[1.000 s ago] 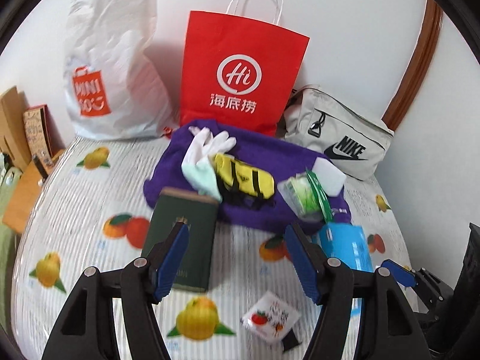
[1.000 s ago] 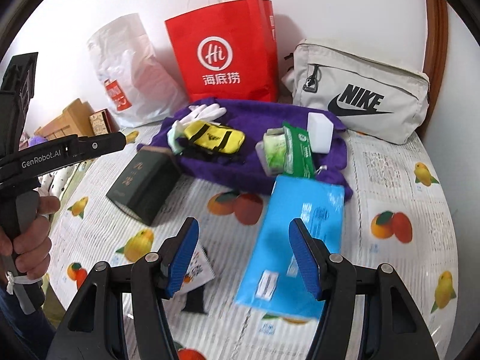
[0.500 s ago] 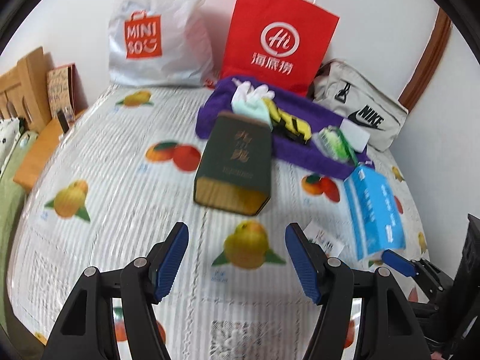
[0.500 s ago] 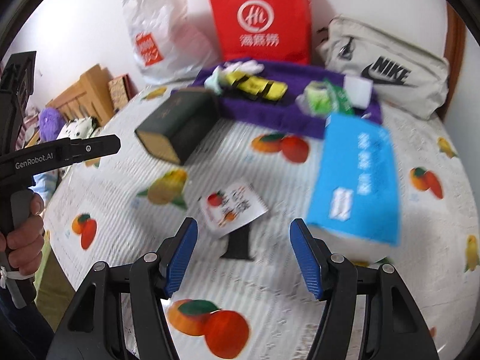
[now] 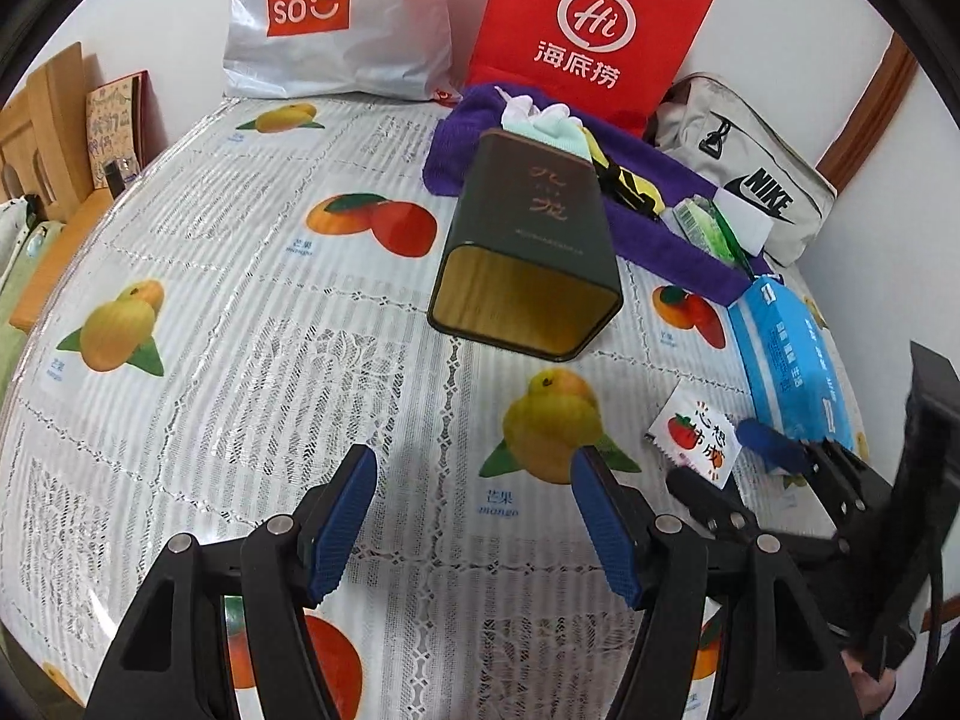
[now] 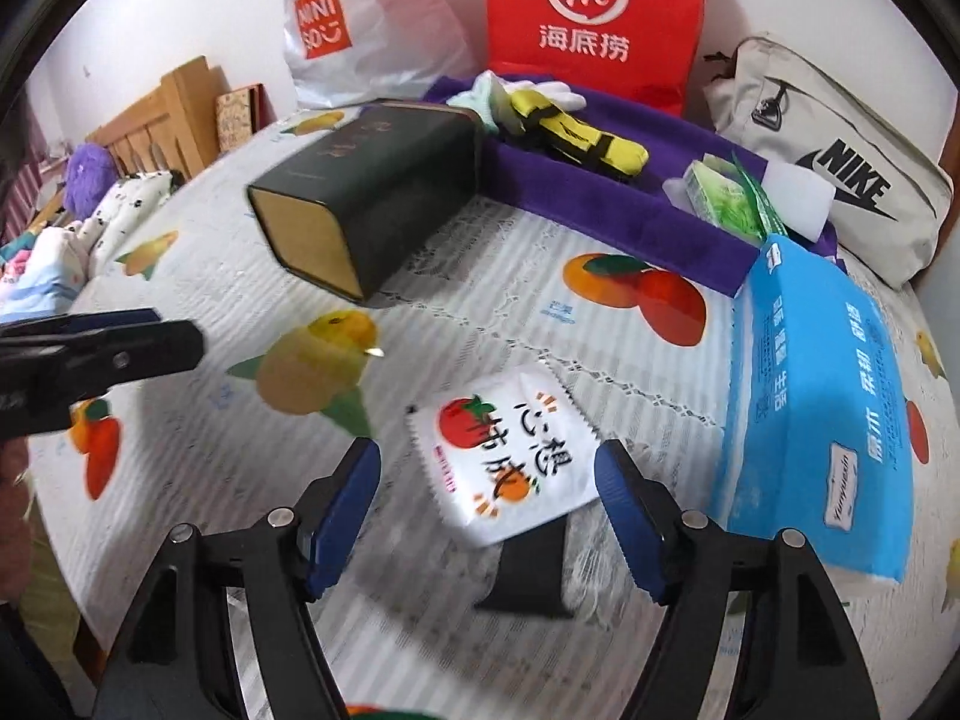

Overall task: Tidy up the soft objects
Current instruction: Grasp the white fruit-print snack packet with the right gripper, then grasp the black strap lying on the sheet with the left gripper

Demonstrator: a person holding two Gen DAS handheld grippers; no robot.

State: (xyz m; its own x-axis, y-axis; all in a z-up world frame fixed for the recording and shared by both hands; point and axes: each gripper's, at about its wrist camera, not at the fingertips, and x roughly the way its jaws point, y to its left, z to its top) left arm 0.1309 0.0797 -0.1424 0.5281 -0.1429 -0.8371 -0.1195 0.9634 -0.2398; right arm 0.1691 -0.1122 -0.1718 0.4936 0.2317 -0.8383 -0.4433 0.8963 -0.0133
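A purple towel point(image 5: 672, 228) point(image 6: 606, 204) lies at the back of the fruit-print table. On it are white and mint gloves point(image 5: 543, 120) point(image 6: 528, 90), a yellow-black pouch point(image 6: 576, 138) point(image 5: 630, 186), a green tissue pack point(image 6: 732, 198) point(image 5: 702, 222) and a white block point(image 6: 798, 192). A blue tissue pack point(image 6: 816, 396) point(image 5: 792, 360) and a small white snack packet point(image 6: 510, 456) point(image 5: 693, 438) lie nearer. My left gripper point(image 5: 474, 516) is open and empty over the table. My right gripper point(image 6: 489, 516) is open, just in front of the snack packet.
A dark green tin point(image 5: 528, 264) point(image 6: 372, 192) lies on its side mid-table. A red paper bag point(image 5: 588, 36), a white Miniso bag point(image 5: 336, 18) and a grey Nike bag point(image 5: 750, 180) stand along the back wall. A wooden bed frame point(image 6: 156, 120) is at left.
Both grippers have pulled back toward the table's front and lowered; the objects now sit farther ahead. The right gripper has come close to the snack packet. Both stay open.
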